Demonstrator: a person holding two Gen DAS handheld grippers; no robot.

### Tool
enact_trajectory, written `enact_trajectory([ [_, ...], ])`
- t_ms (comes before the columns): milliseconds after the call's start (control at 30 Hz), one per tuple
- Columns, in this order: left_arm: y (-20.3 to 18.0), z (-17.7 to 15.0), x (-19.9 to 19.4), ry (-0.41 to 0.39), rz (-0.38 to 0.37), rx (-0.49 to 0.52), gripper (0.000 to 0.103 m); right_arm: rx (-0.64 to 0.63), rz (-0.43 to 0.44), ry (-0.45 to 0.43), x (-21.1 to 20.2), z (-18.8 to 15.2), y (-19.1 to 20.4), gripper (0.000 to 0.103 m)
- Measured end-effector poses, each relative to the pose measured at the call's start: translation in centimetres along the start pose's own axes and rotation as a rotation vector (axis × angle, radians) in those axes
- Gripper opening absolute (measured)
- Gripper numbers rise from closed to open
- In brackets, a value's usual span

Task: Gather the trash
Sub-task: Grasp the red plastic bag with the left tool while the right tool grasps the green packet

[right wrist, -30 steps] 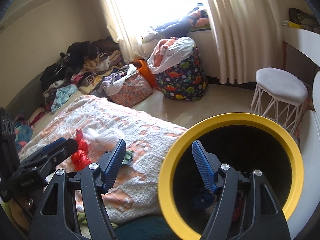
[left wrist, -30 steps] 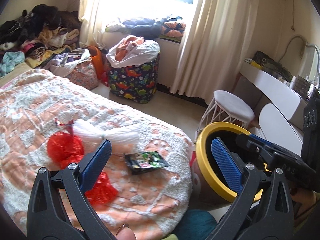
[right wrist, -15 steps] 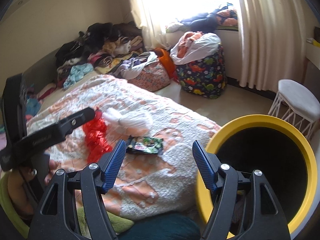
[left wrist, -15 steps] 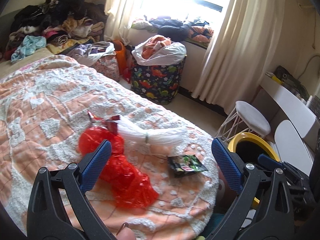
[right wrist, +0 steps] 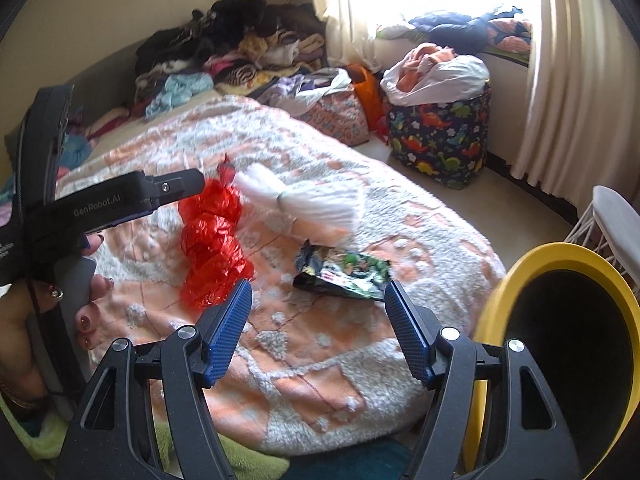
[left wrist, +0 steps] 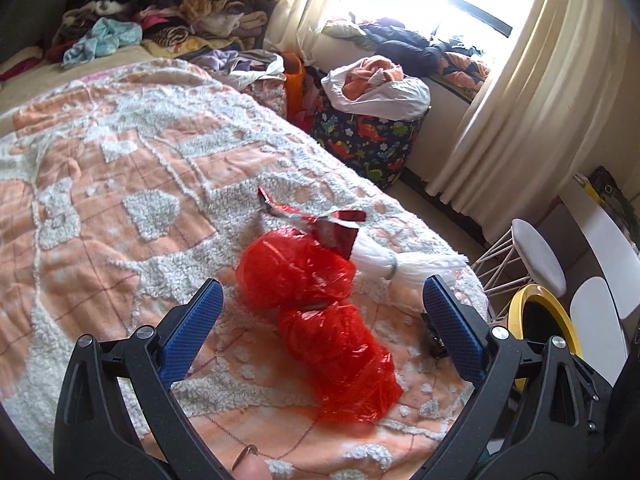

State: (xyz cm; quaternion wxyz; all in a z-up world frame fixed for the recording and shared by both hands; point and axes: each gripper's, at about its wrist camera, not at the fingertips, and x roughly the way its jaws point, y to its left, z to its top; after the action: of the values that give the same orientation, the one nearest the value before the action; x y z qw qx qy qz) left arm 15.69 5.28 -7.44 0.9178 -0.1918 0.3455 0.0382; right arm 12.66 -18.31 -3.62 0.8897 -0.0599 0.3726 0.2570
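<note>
Sunlit bedroom: orange-and-white bedspread (left wrist: 120,168) carries a red plastic bag (left wrist: 320,308) and snack wrapper (right wrist: 344,272); both hand-held grippers, left (left wrist: 320,330) and right (right wrist: 318,334), gape empty.

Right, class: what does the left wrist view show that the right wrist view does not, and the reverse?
Only the left wrist view shows the left gripper head-on, its fingers wide apart around the red plastic bag.
Only the right wrist view shows the dark snack wrapper in full, the hand holding the left gripper, and the right gripper, open.
Both show the red bag, the white tassel bundle, the bedspread and the yellow-rimmed bin.
</note>
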Motion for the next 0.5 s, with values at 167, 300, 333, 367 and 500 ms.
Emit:
enact_trajectory([
  [167,1.4,-0.5,1.4,0.048,-0.017,-0.058,0.092,-0.033,-0.021,0.051,2.8,0.5,0.5,0.066],
  [300,1.6,-0.7,2.2,0.071,-0.041,-0.072,0.092,-0.02,-0.022,0.095,4.8,0.7,0.3,0.066],
  [333,1.7,-0.8,2.4,0.081,-0.053,-0.079,0.091,-0.028,-0.027,0.106,5.4,0.8,0.3,0.066],
  [367,1.7,-0.9,2.6,0.087,-0.058,-0.081,0.089,-0.035,-0.033,0.116,5.8,0.8,0.4,0.066],
  [500,1.7,-1.4,3.2,0.112,-0.067,-0.086,0.084,-0.013,-0.061,0.161,7.6,0.8,-0.1,0.061],
])
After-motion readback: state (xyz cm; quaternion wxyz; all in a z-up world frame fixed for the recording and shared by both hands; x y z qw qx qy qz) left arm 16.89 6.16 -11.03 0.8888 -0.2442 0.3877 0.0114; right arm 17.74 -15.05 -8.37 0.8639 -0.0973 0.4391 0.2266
